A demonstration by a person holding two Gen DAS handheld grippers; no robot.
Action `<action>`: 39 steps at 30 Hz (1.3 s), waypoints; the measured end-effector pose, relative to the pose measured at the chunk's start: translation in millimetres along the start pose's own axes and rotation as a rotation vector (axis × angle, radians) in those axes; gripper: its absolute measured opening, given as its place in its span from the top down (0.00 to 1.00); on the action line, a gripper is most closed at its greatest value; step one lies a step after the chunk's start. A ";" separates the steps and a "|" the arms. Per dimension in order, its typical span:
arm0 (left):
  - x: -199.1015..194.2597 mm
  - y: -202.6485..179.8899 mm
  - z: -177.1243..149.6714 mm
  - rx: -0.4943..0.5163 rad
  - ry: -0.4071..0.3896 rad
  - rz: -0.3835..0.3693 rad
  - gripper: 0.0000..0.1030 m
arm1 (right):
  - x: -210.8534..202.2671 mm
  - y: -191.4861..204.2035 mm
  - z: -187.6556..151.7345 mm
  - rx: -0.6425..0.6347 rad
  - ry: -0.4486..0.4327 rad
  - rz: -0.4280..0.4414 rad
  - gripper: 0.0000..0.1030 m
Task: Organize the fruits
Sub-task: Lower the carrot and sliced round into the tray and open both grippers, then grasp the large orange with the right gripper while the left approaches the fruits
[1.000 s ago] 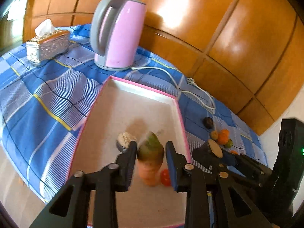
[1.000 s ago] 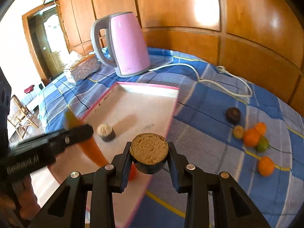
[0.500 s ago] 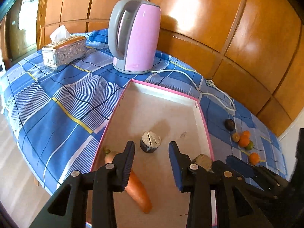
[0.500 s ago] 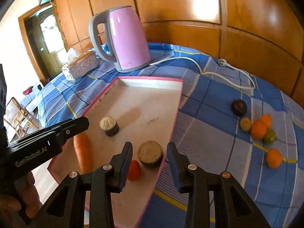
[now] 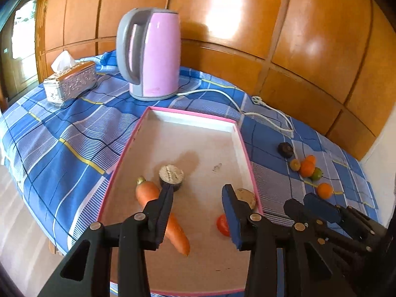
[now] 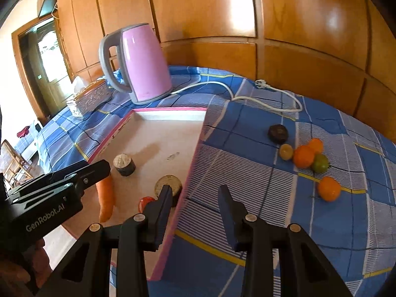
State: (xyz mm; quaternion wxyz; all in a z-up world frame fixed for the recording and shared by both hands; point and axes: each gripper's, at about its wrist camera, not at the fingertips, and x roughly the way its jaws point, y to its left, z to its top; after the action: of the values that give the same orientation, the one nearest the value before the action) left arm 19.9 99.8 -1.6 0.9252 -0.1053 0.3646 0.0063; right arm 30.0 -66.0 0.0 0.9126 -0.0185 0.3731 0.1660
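Pink-rimmed tray with produce, both tongs parted and empty.

Lower centre of the left wrist view: carrot, two brown cut pieces and a red piece are seen inside the tray; left gripper, jaws just widened, is held above. At right, small oranges are clustered on the cloth; right gripper is held over the tray's edge.

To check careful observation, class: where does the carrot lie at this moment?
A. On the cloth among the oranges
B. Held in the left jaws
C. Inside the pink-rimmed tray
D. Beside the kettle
C: the carrot lies flat on the floor of the tray, with no jaws closed on it.
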 end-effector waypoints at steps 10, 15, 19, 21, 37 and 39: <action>-1.4 -22.2 -8.9 0.059 0.014 -0.026 0.60 | -7.6 -22.7 -9.1 0.062 -0.015 -0.047 0.63; -1.8 -35.5 -13.1 0.094 0.017 -0.038 0.60 | -12.4 -39.1 -12.3 0.103 -0.025 -0.077 0.63; -1.4 -43.8 -15.8 0.118 0.023 -0.047 0.60 | -15.8 -51.6 -15.1 0.137 -0.030 -0.101 0.63; -0.6 -47.1 -16.9 0.129 0.027 -0.051 0.60 | -17.0 -58.6 -16.9 0.157 -0.030 -0.114 0.63; 12.6 -82.8 -23.9 0.217 0.059 -0.083 0.60 | -22.0 -110.2 -29.7 0.281 -0.021 -0.186 0.63; 14.4 -86.7 -23.9 0.226 0.063 -0.090 0.60 | -22.2 -117.6 -31.9 0.296 -0.018 -0.196 0.63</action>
State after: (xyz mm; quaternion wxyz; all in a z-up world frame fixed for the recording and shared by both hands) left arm 22.0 9.4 -11.8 0.9186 -0.0169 0.3869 -0.0794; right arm 30.9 -188.5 -18.3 0.9205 0.0814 0.3816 0.0194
